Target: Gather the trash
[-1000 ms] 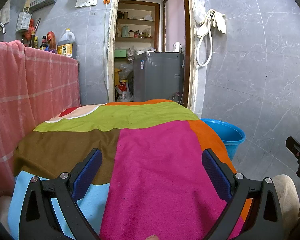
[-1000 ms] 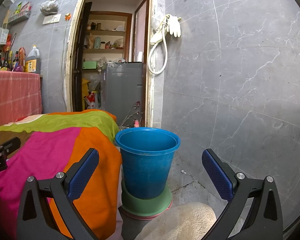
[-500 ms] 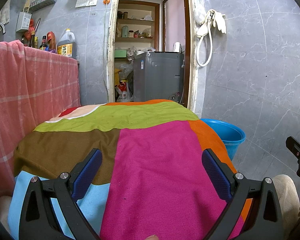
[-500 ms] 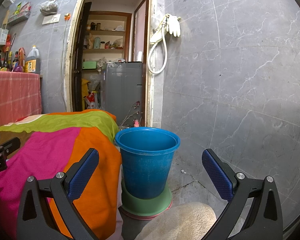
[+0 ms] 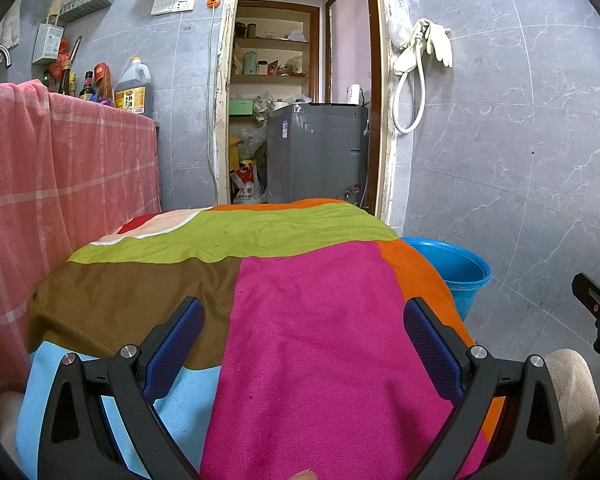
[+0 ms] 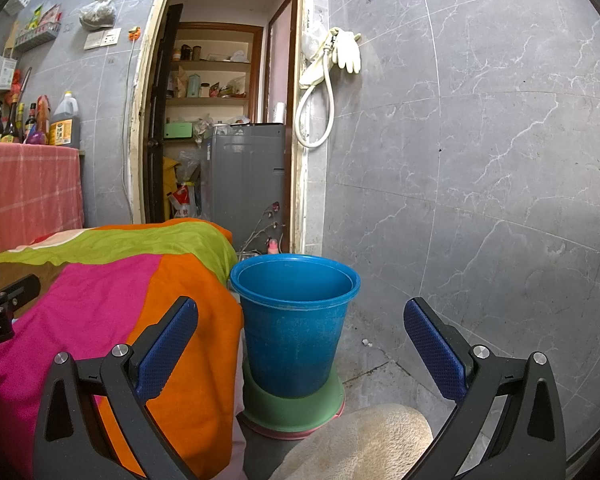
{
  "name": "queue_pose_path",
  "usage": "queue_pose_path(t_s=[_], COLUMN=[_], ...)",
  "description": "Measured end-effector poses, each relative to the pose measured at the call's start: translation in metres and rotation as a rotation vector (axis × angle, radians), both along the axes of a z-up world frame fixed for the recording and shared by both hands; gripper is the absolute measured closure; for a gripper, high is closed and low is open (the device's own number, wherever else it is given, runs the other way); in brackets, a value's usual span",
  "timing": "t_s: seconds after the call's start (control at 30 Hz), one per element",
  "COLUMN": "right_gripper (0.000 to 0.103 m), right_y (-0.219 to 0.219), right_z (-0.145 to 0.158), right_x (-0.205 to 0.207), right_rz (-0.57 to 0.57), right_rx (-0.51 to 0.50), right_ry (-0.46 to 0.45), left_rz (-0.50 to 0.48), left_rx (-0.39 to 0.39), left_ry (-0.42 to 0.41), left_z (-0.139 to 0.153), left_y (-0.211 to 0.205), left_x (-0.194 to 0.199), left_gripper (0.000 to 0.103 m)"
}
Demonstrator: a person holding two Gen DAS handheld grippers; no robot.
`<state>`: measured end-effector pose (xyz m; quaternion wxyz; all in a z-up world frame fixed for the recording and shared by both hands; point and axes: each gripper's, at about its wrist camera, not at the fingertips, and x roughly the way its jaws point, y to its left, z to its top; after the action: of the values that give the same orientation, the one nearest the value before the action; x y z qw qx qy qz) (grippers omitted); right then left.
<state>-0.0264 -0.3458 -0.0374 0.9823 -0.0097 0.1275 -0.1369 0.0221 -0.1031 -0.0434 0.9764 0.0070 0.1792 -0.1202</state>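
Note:
A blue plastic bucket (image 6: 296, 320) stands on the floor on stacked green and pink basins, right beside a table covered with a patchwork cloth (image 5: 308, 320). Its rim also shows in the left wrist view (image 5: 460, 264). My left gripper (image 5: 304, 336) is open and empty, held low over the cloth. My right gripper (image 6: 300, 336) is open and empty, facing the bucket from a short distance. No loose trash shows on the cloth in either view.
A pink checked cloth (image 5: 60, 184) covers a counter at left with bottles on it. A doorway behind leads to a grey washing machine (image 5: 316, 152) and shelves. A grey tiled wall (image 6: 480, 180) stands at right. A beige fleece-covered knee (image 6: 360, 440) is near the bucket.

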Motion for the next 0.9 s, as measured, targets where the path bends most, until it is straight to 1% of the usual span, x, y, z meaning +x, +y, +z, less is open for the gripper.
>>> queue_pose_path(t_s=[0.73, 0.9], right_gripper=[0.0, 0.0], right_y=[-0.0002, -0.0005], right_z=[-0.0001, -0.0002], right_x=[0.0, -0.0003], right_rz=[0.0, 0.0], right_rx=[0.001, 0.0], right_ry=[0.0, 0.0], left_rz=[0.001, 0.004], left_rx=[0.001, 0.013], left_ry=[0.001, 0.001], left_z=[0.0, -0.0021], left_y=[0.0011, 0.0011], left_x=[0.0002, 0.0013], left_gripper=[0.005, 0.005])
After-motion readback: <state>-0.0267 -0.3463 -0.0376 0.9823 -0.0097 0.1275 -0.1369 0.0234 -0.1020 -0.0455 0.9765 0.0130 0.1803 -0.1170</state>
